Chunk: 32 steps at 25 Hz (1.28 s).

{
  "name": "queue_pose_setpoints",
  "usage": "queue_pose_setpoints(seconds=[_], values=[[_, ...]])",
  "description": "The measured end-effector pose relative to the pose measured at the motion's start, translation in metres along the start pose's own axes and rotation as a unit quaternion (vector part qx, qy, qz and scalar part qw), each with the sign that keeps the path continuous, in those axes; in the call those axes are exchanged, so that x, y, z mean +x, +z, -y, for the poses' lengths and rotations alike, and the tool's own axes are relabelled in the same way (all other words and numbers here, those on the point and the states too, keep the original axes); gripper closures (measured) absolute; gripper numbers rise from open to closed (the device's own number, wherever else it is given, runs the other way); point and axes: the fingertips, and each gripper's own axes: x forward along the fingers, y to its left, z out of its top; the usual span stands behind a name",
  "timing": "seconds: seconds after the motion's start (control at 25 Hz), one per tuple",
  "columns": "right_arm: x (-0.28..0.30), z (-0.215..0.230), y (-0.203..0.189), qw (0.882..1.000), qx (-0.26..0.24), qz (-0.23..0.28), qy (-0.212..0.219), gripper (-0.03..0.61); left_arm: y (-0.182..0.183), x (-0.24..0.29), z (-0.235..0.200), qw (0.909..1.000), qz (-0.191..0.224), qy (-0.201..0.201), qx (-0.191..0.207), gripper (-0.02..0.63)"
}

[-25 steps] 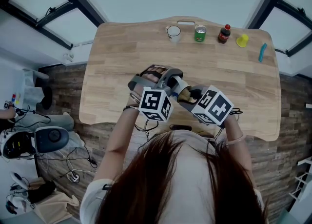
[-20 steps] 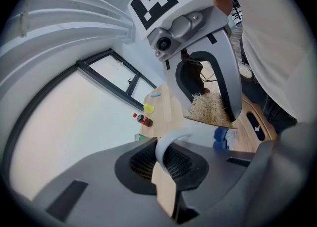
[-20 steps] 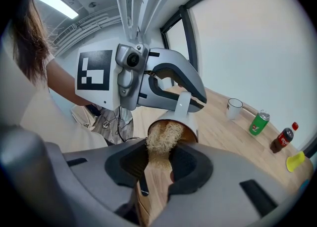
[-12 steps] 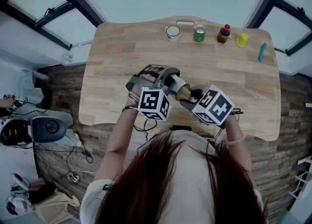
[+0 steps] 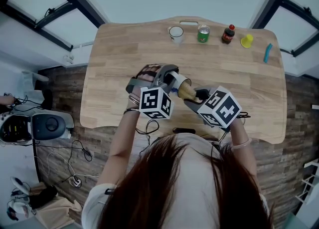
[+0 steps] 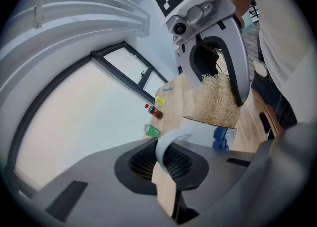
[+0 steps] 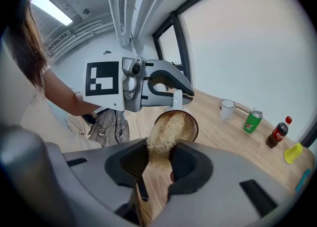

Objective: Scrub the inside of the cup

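Head view: wooden table spans the frame, and both grippers are held up over its near edge, above the surface rather than on it.

Left gripper: jaws clamped on the cup's handle. It holds the cup tipped on its side with the mouth facing the right gripper.

Right gripper: jaws closed on the shank of a tan fibre brush, with the bristle head pointing forward.

Cup: white with some blue print, in the air between the two grippers. The right gripper view looks straight into the mouth, and the bristles are past the rim, lying against the inner wall.

Progress, my read: pick-up and alignment are done and the brush is inserted, so the scrub is in its contact phase. I can't judge how much of the wall or the bottom has been covered, since no dirt or suds are visible. Left to do: work the rest of the interior, pull the brush out, set both down.

Back row, well apart and untouched: white mug, green can, cola bottle, yellow cup.
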Motion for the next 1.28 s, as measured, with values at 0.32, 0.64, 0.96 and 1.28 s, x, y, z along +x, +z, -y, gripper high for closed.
queue_pose_setpoints(seconds=[0.32, 0.64, 0.96, 1.28], values=[[-0.005, 0.004, 0.010, 0.999, 0.006, 0.024, -0.022, 0.452, -0.009, -0.002, -0.015, 0.9981, -0.007, 0.030, -0.054, 0.586], [-0.013, 0.011, 0.020, 0.997, 0.019, 0.059, -0.052, 0.452, -0.017, -0.001, -0.028, 0.9901, -0.014, 0.052, -0.129, 0.586], [-0.018, 0.017, 0.030, 0.993, 0.026, 0.090, -0.077, 0.452, -0.029, 0.001, -0.036, 0.9738, -0.019, 0.061, -0.218, 0.586], [-0.026, 0.024, 0.041, 0.984, 0.020, 0.131, -0.116, 0.452, -0.044, 0.002, -0.038, 0.9397, -0.027, 0.062, -0.335, 0.586]])
